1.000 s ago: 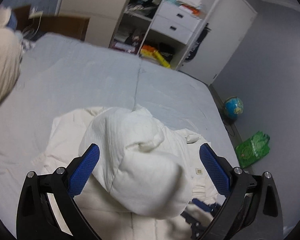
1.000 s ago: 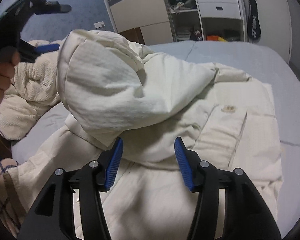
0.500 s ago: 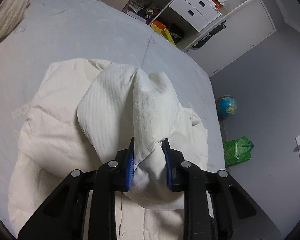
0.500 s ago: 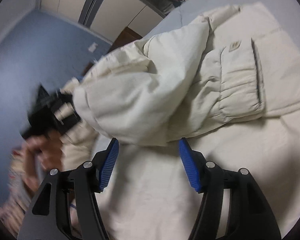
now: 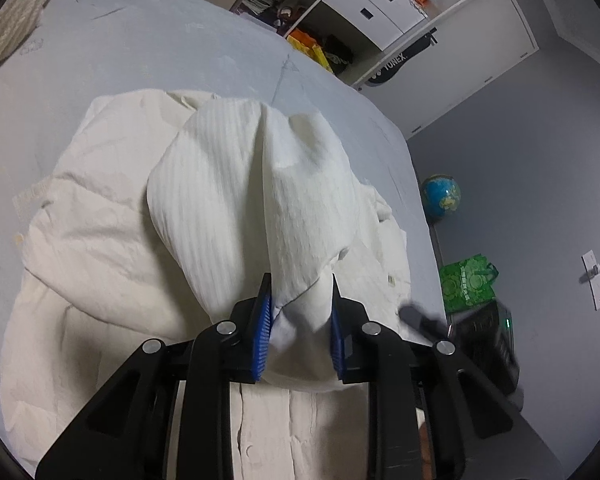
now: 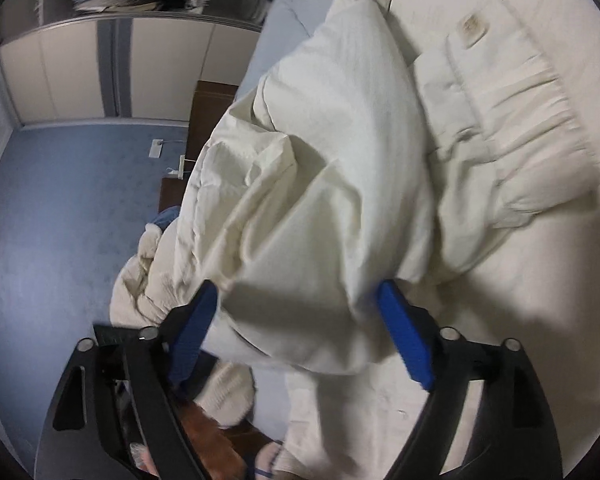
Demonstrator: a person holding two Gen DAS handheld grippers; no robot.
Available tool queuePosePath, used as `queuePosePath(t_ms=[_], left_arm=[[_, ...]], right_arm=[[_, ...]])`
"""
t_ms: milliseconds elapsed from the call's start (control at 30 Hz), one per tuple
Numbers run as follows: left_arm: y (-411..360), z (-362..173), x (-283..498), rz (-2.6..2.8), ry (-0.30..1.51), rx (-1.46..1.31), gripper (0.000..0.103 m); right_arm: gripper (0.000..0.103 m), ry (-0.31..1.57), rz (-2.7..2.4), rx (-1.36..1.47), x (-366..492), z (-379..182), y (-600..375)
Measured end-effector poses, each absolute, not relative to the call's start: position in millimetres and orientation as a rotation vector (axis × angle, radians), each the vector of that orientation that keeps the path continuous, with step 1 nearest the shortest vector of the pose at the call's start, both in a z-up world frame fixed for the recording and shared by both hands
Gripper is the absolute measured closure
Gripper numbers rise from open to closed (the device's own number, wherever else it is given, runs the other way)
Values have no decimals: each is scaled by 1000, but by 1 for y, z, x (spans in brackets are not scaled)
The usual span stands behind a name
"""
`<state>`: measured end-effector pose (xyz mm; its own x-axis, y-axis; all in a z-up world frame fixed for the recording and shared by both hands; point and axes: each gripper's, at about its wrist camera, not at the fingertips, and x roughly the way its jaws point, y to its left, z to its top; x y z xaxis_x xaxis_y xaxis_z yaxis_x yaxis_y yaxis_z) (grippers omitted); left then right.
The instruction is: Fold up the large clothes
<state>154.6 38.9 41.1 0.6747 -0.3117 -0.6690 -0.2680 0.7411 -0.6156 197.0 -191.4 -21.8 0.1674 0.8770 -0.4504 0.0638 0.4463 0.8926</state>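
Cream quilted puffer jacket (image 5: 100,240) lay spread on the pale grey bed (image 5: 140,60), body flat, one padded sleeve (image 5: 236,200) bunched up and lifted over it; chest pocket with small tan label (image 6: 471,28) faced up; left gripper (image 5: 301,316) was pinched on the sleeve end, blue pads pressed into the fabric; right gripper (image 6: 300,332) was spread wide, pads either side of the sleeve's bulk, not squeezing it; green bag (image 5: 466,282) on the floor, contents not visible.

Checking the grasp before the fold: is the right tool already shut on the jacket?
No: the right tool is open, its blue fingers spread either side of the cream jacket.
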Motion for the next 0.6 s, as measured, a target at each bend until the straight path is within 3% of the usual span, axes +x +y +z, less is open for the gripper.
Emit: queuePosePath(t_ms=[133,167,200,267,367,433,500,600], left_arm=[[39,33,155,-34,865,-781,79],[39,32,155,-36,866,-787,79],[39,32,156,-36,867,-788,79],[39,32,157,-39,871,-789,79],[42,35,161,-46,871,-800,78],[46,38,162,-55,855,-834,71],[55,46,163,-56,817,-895,56],[62,59,167,-73,767,-942,54]], right_arm=[[19,1327,687,1013,206,-31,-177],[25,1328,688,1034,207,-34,-176],[47,1328,682,1035,208,-35,-174],[79,1332,678,1017,211,-36,-171],[87,1262,728,1007,213,-24,-172],[89,1186,778,996,214,-4,-174],[91,1085,843,955,216,24,-176],[93,883,939,910,217,67,-186]])
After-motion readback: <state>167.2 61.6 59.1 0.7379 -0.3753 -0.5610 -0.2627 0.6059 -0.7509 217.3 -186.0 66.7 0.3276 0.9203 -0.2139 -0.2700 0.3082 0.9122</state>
